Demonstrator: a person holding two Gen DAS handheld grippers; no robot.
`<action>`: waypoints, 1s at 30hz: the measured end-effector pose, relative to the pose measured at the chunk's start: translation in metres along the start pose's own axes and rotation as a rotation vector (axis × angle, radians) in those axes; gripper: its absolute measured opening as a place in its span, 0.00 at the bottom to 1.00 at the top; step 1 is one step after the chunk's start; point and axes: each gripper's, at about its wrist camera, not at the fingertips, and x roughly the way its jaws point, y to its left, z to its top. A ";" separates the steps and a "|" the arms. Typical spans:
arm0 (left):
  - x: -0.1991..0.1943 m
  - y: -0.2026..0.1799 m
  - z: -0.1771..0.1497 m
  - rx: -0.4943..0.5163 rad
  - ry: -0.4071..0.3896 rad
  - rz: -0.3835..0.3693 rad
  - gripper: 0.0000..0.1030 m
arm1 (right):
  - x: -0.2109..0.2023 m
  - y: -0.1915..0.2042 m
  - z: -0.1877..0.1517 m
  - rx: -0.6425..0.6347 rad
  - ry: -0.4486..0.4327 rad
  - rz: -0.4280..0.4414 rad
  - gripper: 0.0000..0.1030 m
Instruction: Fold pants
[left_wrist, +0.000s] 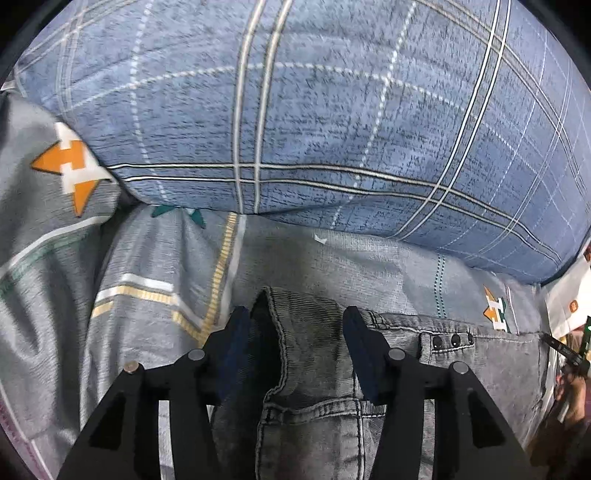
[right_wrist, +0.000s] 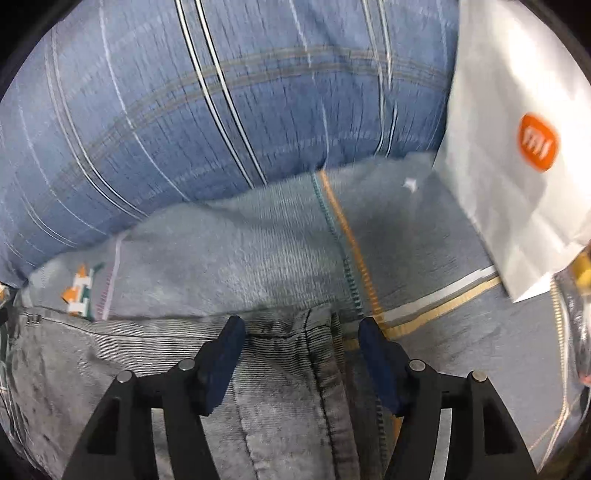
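Both tongs are standing apart, gripping nothing: the left gripper (left_wrist: 297, 332) and right gripper (right_wrist: 301, 343) are straddling the grey jeans' (left_wrist: 314, 369) waistband, which is running sideways between them, each equally near.

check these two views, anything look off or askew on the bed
The jeans' waistband corner is flipped open, showing its dark inside, between the left gripper's open jaws. A white paper bag lies on the bedsheet.
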 end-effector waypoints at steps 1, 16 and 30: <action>0.006 -0.001 0.001 0.006 0.016 0.002 0.52 | 0.004 0.000 -0.001 0.003 -0.007 0.019 0.54; -0.064 -0.021 -0.028 0.023 -0.141 -0.022 0.02 | -0.069 0.013 -0.020 -0.010 -0.194 0.036 0.17; -0.213 0.023 -0.253 0.081 -0.287 -0.163 0.04 | -0.205 -0.048 -0.242 0.123 -0.458 0.218 0.16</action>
